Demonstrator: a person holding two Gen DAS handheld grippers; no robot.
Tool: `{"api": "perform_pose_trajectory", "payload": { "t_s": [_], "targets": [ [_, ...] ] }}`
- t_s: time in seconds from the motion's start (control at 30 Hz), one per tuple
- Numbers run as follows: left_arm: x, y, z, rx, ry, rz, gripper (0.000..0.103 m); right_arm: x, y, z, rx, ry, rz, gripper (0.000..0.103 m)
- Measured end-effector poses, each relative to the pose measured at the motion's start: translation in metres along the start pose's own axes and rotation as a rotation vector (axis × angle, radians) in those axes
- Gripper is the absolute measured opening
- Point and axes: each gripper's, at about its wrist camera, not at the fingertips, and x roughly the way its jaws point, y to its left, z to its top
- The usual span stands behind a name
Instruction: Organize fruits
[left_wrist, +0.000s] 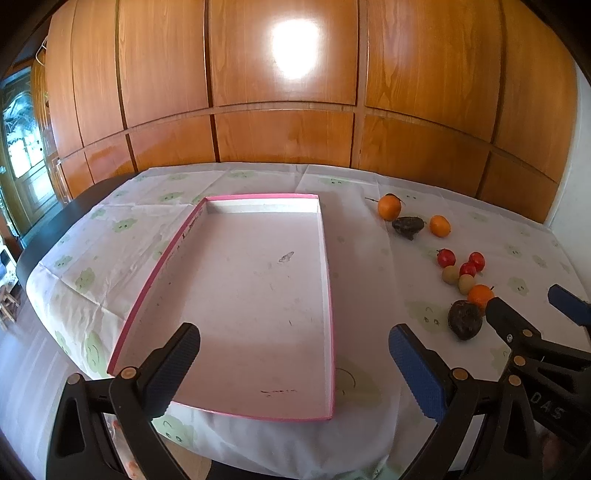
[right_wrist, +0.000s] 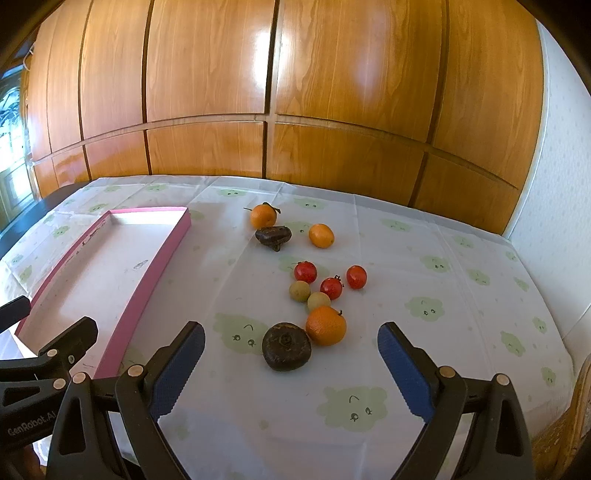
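Note:
A shallow pink-rimmed box (left_wrist: 251, 295) lies empty on the cloth, straight ahead of my open left gripper (left_wrist: 295, 365). Loose fruit lies to its right. My right gripper (right_wrist: 291, 369) is open, with a dark round fruit (right_wrist: 286, 345) just ahead of its fingertips and an orange (right_wrist: 325, 325) touching that fruit. Beyond them are three red fruits (right_wrist: 331, 288) and two greenish ones (right_wrist: 299, 291). Farther back lie two more oranges (right_wrist: 263, 216) and a dark wrinkled fruit (right_wrist: 273, 234). In the left wrist view the right gripper (left_wrist: 524, 301) hovers beside the dark round fruit (left_wrist: 464, 319).
A white tablecloth (right_wrist: 424, 258) printed with green clouds covers the table. Glossy wooden cabinet doors (right_wrist: 295, 92) stand right behind it. The table's dark left end (left_wrist: 55, 225) is uncovered, and the near edge drops off just under both grippers. The box (right_wrist: 103, 273) sits left of the fruit.

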Motion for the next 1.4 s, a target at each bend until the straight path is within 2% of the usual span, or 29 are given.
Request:
{"api": "perform_pose_trajectory", "payload": {
  "t_s": [0.67,1.0,1.17,1.27,1.4],
  "targets": [
    [-0.001,-0.001,0.0,0.0,-0.006,-0.011,0.103,0.005,-0.002,0.0,0.004,0.016,0.024,0.096],
    [-0.001,-0.003,0.002,-0.012,0.004,-0.053,0.103,0.007,-0.009,0.005,0.001,0.04,0.051,0.096],
    [-0.001,-0.009,0.004,0.004,0.014,-0.08,0.103,0.011,-0.023,0.017,-0.042,0.075,0.082,0.096],
    [0.0,-0.015,0.005,0.02,0.018,-0.112,0.103,0.015,-0.04,0.033,-0.081,0.101,0.121,0.096],
    [0.004,-0.03,0.008,0.082,0.039,-0.118,0.103,0.027,-0.069,0.061,-0.139,0.108,0.116,0.096]
  ]
}}
